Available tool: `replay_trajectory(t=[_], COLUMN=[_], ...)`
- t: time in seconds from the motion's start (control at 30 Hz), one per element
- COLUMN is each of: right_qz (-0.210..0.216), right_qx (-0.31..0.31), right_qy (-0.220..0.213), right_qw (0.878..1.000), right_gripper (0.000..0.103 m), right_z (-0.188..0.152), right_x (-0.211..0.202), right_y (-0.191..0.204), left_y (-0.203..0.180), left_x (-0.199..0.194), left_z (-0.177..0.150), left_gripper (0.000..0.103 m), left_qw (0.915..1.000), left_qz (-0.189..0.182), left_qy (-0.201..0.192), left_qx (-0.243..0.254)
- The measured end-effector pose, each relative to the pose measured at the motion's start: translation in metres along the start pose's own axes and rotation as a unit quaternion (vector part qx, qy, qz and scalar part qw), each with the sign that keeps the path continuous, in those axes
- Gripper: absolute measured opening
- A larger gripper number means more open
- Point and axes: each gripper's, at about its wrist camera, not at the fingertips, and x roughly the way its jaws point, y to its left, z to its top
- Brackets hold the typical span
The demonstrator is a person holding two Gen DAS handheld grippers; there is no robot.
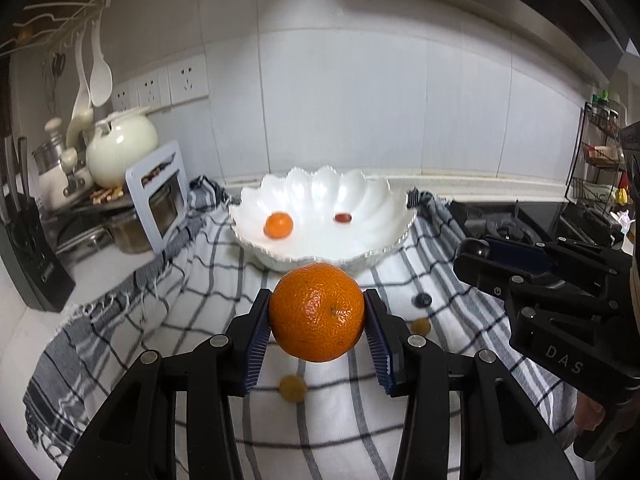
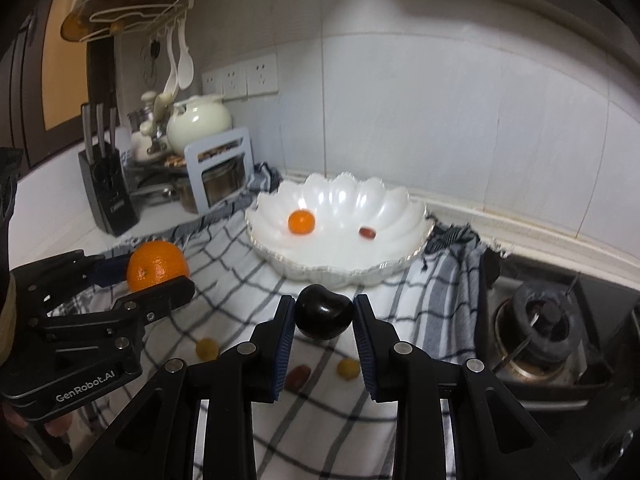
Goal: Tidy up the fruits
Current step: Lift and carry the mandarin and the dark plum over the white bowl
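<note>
My left gripper (image 1: 317, 316) is shut on a large orange (image 1: 317, 312), held above the checked cloth short of the white scalloped bowl (image 1: 384, 236). The bowl holds a small orange (image 1: 278, 225) and a small red fruit (image 1: 343, 218). My right gripper (image 2: 324, 316) is shut on a dark plum (image 2: 324, 316), also in front of the bowl (image 2: 400, 256). In the right wrist view the left gripper (image 2: 160, 276) with its orange (image 2: 157, 265) is at the left. The right gripper also shows in the left wrist view (image 1: 480, 256). Loose small yellow fruits (image 1: 293, 389) (image 1: 421, 326) and a dark berry (image 1: 422, 300) lie on the cloth.
The checked cloth (image 1: 192, 304) covers the counter. A knife block (image 2: 105, 196), pots, a white teapot (image 2: 199, 122) and a blue-grey rack (image 2: 224, 172) stand at the left. A gas stove burner (image 2: 540, 320) is at the right. A reddish fruit (image 2: 298, 376) lies on the cloth.
</note>
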Motion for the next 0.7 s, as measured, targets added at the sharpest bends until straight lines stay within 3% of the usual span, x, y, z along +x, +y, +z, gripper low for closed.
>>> replay_trajectory(t=[0.7], right_qz=[-0.023], right_qx=[-0.005], right_qy=[-0.057], right_qw=[0.998], right_gripper=[0.031], right_z=[0.062], right_x=[0.016], right_y=[-0.011], left_y=[0.016], left_x=[0.020], left_z=[0.062], left_gripper=[0.045], left_qw=[0.9989], left_qz=[0.000], left_qy=[-0.047], left_qx=[0.003])
